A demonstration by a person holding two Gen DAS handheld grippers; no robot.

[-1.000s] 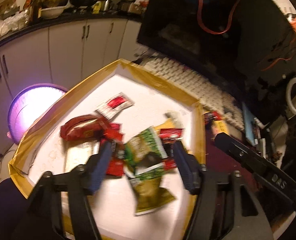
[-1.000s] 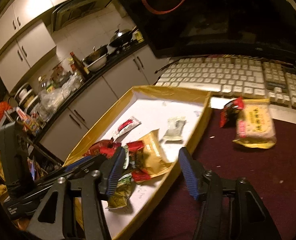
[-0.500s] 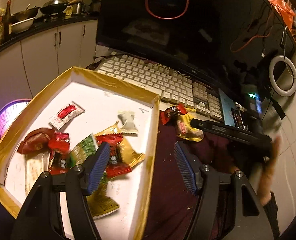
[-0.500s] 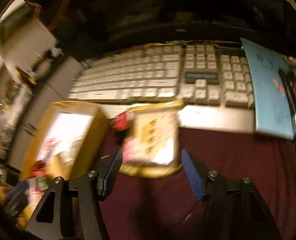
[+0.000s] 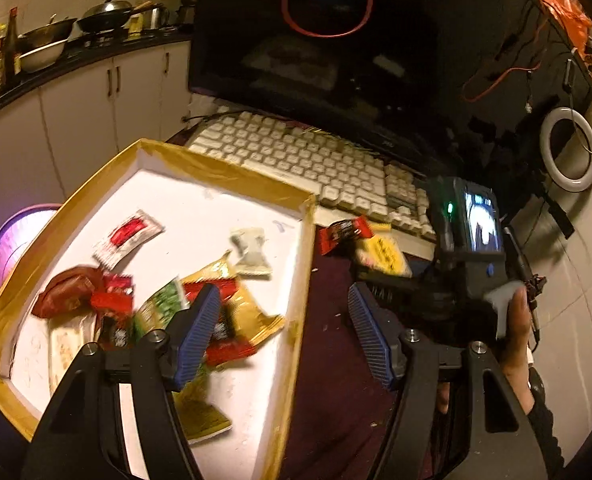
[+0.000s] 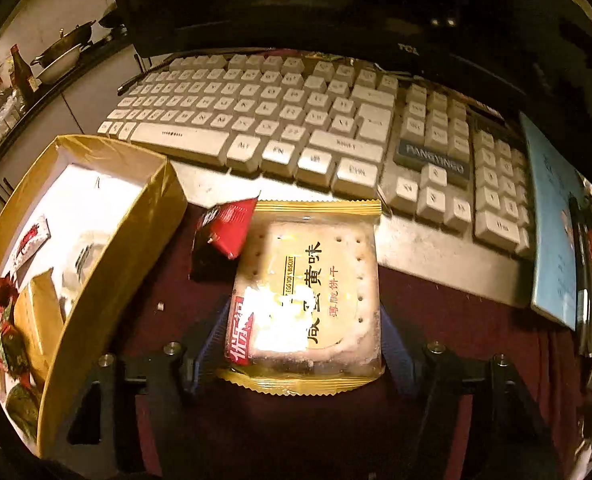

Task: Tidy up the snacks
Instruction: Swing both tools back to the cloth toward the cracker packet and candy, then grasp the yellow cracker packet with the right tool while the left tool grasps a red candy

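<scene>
Two views: only my right claw [image 6: 302, 344] shows the glossy square biscuit packet [image 6: 308, 292] between its released fingers; my left claw [image 5: 282, 332], released, overlooks the gold-edged tray [image 5: 224, 172].

A white keyboard [image 6: 296, 120] lies across the far side of the desk, on a pale board above the dark red cloth [image 6: 436, 320]. Behind it stands a dark monitor [image 5: 356, 52] with a red cable [image 5: 320, 32] hanging over its top. A blue booklet [image 6: 552, 216] lies just right of the keyboard. A ring light [image 5: 572, 152] hangs on the right wall. Far left, a counter carries a wok [image 5: 108, 16], a bowl [image 5: 42, 54] and a bottle [image 5: 12, 40] above white cabinets [image 5: 96, 96]. A glowing purple lamp [image 5: 12, 236] sits low at the left.
</scene>
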